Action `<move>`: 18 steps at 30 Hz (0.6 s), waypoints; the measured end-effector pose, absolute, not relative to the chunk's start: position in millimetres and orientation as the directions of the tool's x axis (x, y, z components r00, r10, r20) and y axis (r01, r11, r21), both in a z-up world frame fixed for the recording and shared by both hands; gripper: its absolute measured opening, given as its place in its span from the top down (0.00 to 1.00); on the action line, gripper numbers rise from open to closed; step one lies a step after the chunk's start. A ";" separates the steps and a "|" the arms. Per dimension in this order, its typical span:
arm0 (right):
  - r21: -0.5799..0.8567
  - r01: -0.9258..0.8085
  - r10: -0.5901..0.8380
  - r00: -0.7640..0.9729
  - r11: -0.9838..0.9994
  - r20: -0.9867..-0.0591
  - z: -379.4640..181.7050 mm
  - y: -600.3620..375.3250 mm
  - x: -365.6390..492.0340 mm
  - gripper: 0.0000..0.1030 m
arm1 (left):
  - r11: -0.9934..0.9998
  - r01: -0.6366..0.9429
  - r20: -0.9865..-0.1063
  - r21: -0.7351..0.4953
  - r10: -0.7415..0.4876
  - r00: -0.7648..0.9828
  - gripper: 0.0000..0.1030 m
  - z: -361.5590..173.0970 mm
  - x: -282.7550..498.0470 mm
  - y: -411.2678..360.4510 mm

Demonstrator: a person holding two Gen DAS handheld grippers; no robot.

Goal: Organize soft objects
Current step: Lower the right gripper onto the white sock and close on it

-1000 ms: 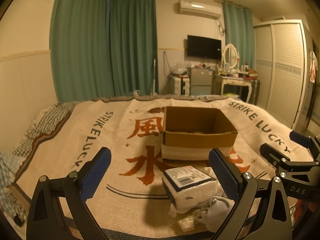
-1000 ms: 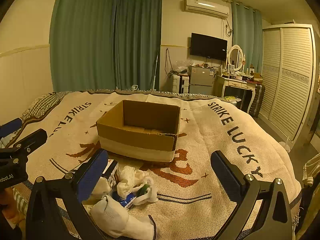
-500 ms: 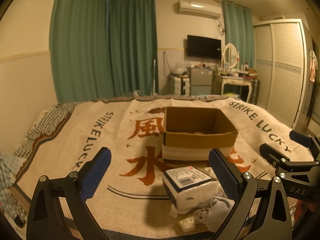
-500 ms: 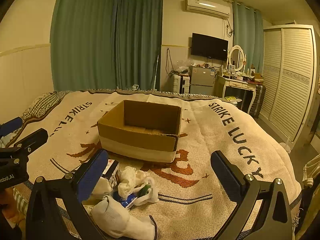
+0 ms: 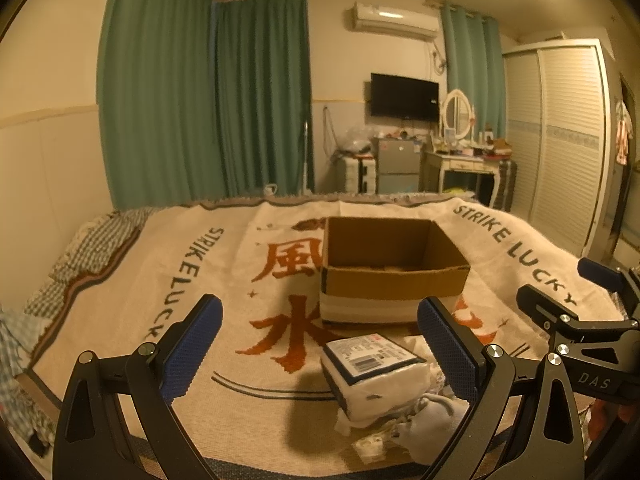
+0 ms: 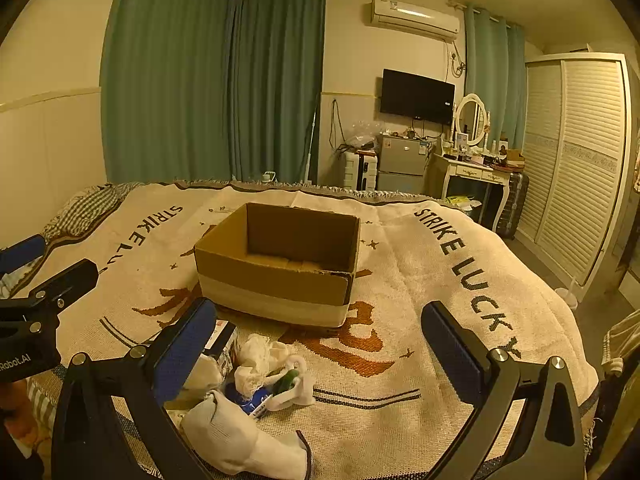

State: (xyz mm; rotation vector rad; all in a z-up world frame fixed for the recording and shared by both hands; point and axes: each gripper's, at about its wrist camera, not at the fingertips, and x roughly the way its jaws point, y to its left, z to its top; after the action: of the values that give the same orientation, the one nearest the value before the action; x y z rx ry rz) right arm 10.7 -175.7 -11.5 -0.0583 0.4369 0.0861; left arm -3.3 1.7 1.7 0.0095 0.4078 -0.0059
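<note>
An open cardboard box (image 5: pixel 394 276) (image 6: pixel 276 268) stands on the bed's cream blanket. In front of it lies a small pile of soft things: a white wrapped pack with a printed label (image 5: pixel 372 372), a white sock (image 6: pixel 244 444) (image 5: pixel 434 424), and a crumpled white bag with blue and green items (image 6: pixel 272 376). My left gripper (image 5: pixel 320 344) is open and empty, held above the blanket just left of the pack. My right gripper (image 6: pixel 320 348) is open and empty, with the pile at its left finger.
The blanket (image 6: pixel 400 280) covers the bed; a checked sheet (image 5: pixel 72 256) shows at its left edge. Beyond the bed stand green curtains (image 5: pixel 208 100), a small fridge (image 6: pixel 402 164), a dressing table (image 6: pixel 472 172) and a white wardrobe (image 6: pixel 576 152).
</note>
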 end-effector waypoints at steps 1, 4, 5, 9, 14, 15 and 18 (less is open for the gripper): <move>-0.040 -0.095 0.069 0.903 0.995 -0.423 -10.1 -175.4 9.4 0.00 | 1.000 0.010 -0.393 0.007 -0.006 0.920 0.03 3.3 -4.2 2.4; -0.055 -0.099 0.066 0.901 0.994 -0.428 -7.5 -173.9 5.8 0.00 | 1.000 0.012 -0.389 0.011 -0.006 0.921 0.03 3.6 -7.4 2.1; -0.062 -0.105 0.068 0.899 0.993 -0.433 -8.7 -172.8 5.0 0.00 | 1.000 0.013 -0.397 0.018 -0.004 0.918 0.03 1.5 -7.2 2.7; -0.064 -0.137 0.086 0.857 0.989 -0.509 -29.3 -168.0 6.4 0.00 | 1.000 0.012 -0.464 0.026 0.002 0.886 0.03 -20.1 -2.0 6.2; -0.044 -0.204 0.130 0.763 0.978 -0.633 -79.9 -152.1 8.8 0.00 | 1.000 0.026 -0.563 -0.001 -0.022 0.826 0.03 -55.4 3.3 12.0; -0.052 -0.227 0.138 0.744 0.973 -0.653 -88.4 -146.3 8.9 0.00 | 1.000 0.024 -0.580 0.014 -0.011 0.815 0.03 -63.7 3.8 11.9; -0.047 -0.284 0.178 0.712 0.958 -0.679 -102.2 -134.0 8.5 0.00 | 1.000 0.011 -0.619 0.024 0.006 0.785 0.03 -81.3 3.7 13.2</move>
State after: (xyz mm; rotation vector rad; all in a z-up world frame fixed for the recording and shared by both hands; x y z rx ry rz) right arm 8.5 -134.0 -102.2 -0.1526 0.7352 0.2570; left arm 3.7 13.2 -81.3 0.0263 0.6679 -0.0023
